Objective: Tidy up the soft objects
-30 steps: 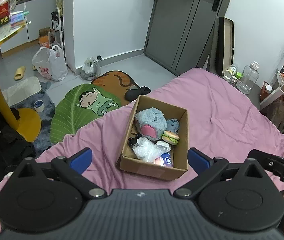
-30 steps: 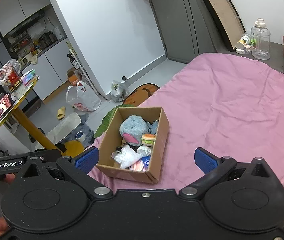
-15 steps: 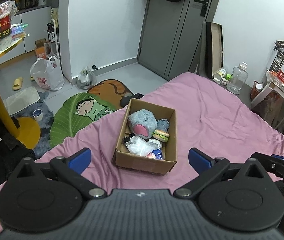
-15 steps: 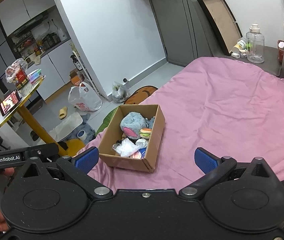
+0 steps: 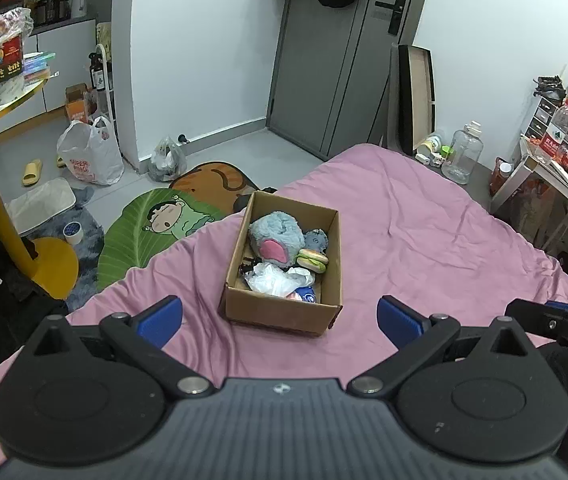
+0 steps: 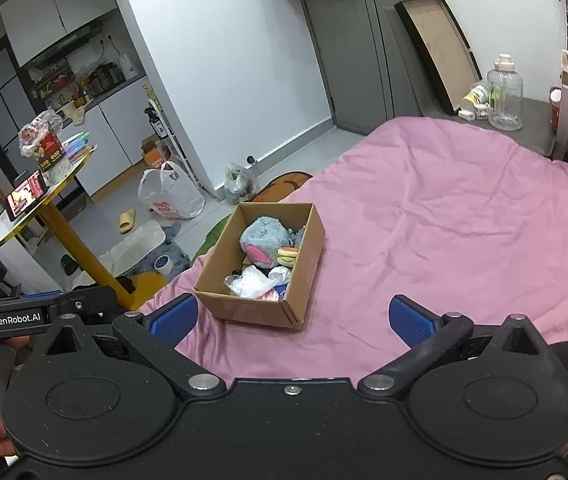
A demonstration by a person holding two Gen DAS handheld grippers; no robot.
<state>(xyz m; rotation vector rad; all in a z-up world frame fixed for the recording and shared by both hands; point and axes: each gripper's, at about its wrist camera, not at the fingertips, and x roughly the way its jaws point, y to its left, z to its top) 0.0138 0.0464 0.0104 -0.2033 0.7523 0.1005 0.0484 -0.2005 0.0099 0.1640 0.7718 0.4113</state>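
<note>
Both hand-held grippers, left [image 5: 280, 316] and right [image 6: 291, 316], hover spread and empty short of the open brown cardboard box [image 5: 284, 312], apparently finished; soft toys sit inside it.

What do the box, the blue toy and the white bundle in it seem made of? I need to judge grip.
The box: plain brown corrugated cardboard, matte, with folded flaps. The blue toy: fuzzy plush fabric, with a smooth pink patch. The white bundle: probably thin crinkled plastic film, glossy and translucent.
</note>
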